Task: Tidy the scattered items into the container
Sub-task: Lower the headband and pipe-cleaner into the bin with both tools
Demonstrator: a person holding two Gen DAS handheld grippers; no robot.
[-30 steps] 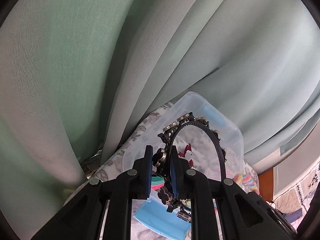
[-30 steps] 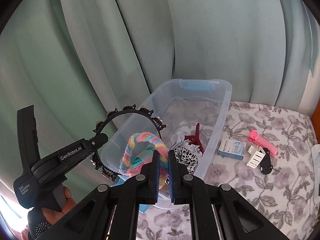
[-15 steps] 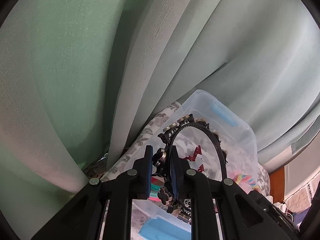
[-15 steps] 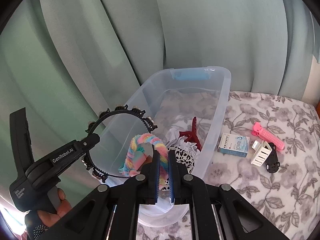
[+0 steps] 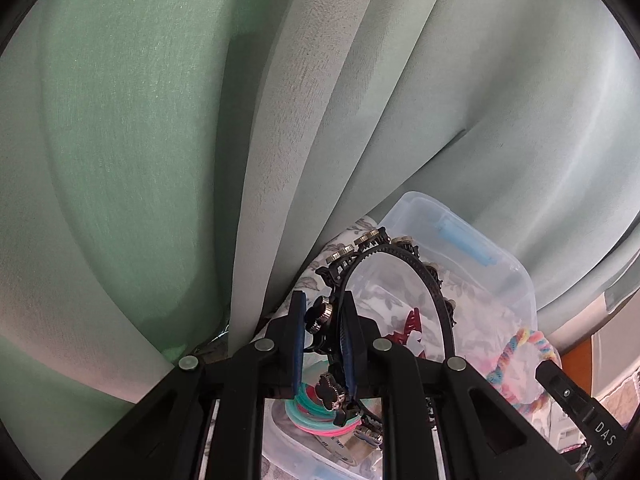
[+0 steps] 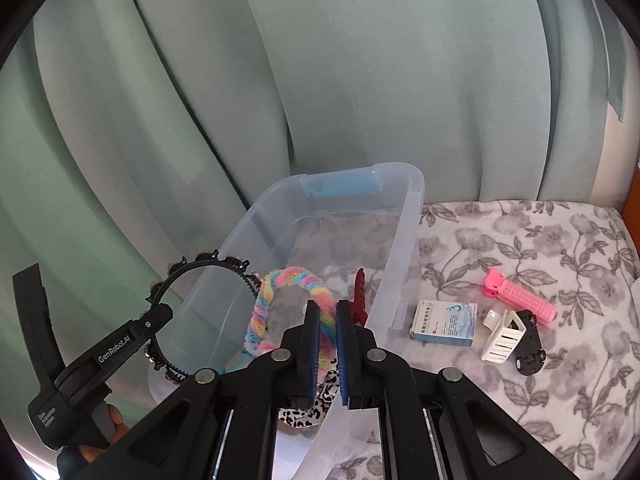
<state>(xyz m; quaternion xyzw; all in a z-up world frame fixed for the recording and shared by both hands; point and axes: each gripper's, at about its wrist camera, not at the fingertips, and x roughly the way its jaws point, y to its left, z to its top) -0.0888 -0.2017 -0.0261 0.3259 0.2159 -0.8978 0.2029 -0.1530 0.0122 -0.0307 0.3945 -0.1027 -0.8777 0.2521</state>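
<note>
My left gripper [image 5: 323, 308] is shut on a black studded headband [image 5: 436, 300], which arches over the near end of the clear plastic bin [image 5: 500, 264]. In the right wrist view the same left gripper [image 6: 158, 320] holds the black headband [image 6: 208, 266] at the bin's left rim [image 6: 404, 240]. My right gripper [image 6: 328, 312] is shut on a rainbow braided headband [image 6: 288, 280] that hangs above the inside of the bin. A dark red claw clip [image 6: 359, 292], a leopard-print piece [image 6: 308, 412] and pink-and-teal rings [image 5: 316, 420] lie in the bin.
On the floral bedspread [image 6: 560, 240] right of the bin lie a small white-and-blue box [image 6: 446, 322], a pink hair roller [image 6: 520, 296], a white claw clip [image 6: 502, 336] and a black toy car [image 6: 530, 348]. Pale green curtains [image 6: 360, 80] hang close behind the bin.
Both grippers have carried their headbands forward and a little lower over the bin. The rainbow headband now hangs further inside the bin's walls. Both grips are unchanged.
</note>
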